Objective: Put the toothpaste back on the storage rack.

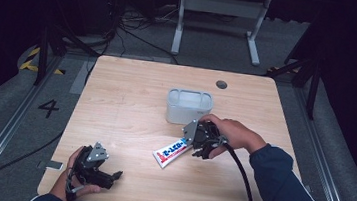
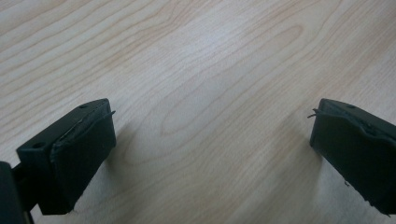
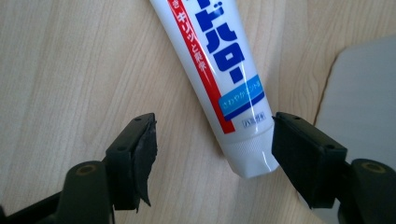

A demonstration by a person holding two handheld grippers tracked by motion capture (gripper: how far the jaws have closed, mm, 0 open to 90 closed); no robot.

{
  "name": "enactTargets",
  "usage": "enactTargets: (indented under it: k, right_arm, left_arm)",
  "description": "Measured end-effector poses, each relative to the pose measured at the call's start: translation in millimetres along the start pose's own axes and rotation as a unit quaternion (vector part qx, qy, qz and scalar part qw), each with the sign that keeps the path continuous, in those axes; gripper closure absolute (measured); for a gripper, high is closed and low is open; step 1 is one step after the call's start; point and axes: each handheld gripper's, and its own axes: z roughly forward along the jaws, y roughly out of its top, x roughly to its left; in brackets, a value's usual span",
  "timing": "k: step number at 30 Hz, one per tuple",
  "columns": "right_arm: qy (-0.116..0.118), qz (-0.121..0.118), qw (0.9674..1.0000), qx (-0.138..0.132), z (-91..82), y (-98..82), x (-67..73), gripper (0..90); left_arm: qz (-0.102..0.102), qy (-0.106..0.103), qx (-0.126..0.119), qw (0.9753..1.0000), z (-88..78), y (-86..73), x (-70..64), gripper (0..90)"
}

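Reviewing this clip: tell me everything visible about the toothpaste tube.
The toothpaste tube is white plastic with a red stripe and blue lettering, capped in white. It lies flat on the wooden table, diagonal, in front of the grey container. The open right gripper straddles its cap end, whether touching it is unclear.

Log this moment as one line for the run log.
right gripper: open, jaws either side of toothpaste tube cap end, not closed | left gripper: open over bare table | white container: upright beyond tube
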Motion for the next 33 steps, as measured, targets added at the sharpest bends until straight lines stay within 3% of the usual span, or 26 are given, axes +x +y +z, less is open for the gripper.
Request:
enactTargets:
  k: [5,6,8,11,13,14,19,33]
  right_arm:
    - [0.015,-0.02,0.9995,0.019,9.2,11.9,-5.3,32.6]
    - [0.018,-0.022,0.9994,0.02,10.9,13.7,-6.6,32.6]
    - [0.02,-0.022,0.9992,0.025,14.4,16.5,-8.6,32.5]
    - [0.025,-0.027,0.9987,0.036,21.4,21.5,-11.1,31.9]
    - [0.027,-0.03,0.9982,0.044,24.6,24.7,-12.8,31.9]
    - [0.028,-0.031,0.9981,0.044,25.5,25.7,-13.5,31.7]
    - [0.035,-0.035,0.9968,0.062,34.0,31.5,-17.1,33.6]
    - [0.065,-0.035,0.9953,0.063,49.0,39.0,-24.6,40.1]
  left_arm:
    - [-0.01,0.004,-0.006,0.9999,-4.2,-6.4,-1.8,0.7]
    - [-0.001,0.009,-0.002,1.0,-6.1,-6.8,-0.6,0.8]
    - [-0.012,0.01,-0.003,0.9999,-7.4,-8.9,-2.3,0.8]
    - [-0.002,0.016,-0.005,0.9999,-9.0,-10.5,-1.1,0.9]
    - [-0.014,0.011,-0.004,0.9998,-9.3,-11.6,-2.7,0.9]
    - [-0.006,0.014,-0.006,0.9999,-9.6,-11.5,-1.6,0.9]
    - [-0.007,0.014,-0.007,0.9999,-9.8,-12.2,-1.9,1.0]
    - [-0.011,0.012,-0.009,0.9998,-9.5,-12.4,-2.3,0.9]
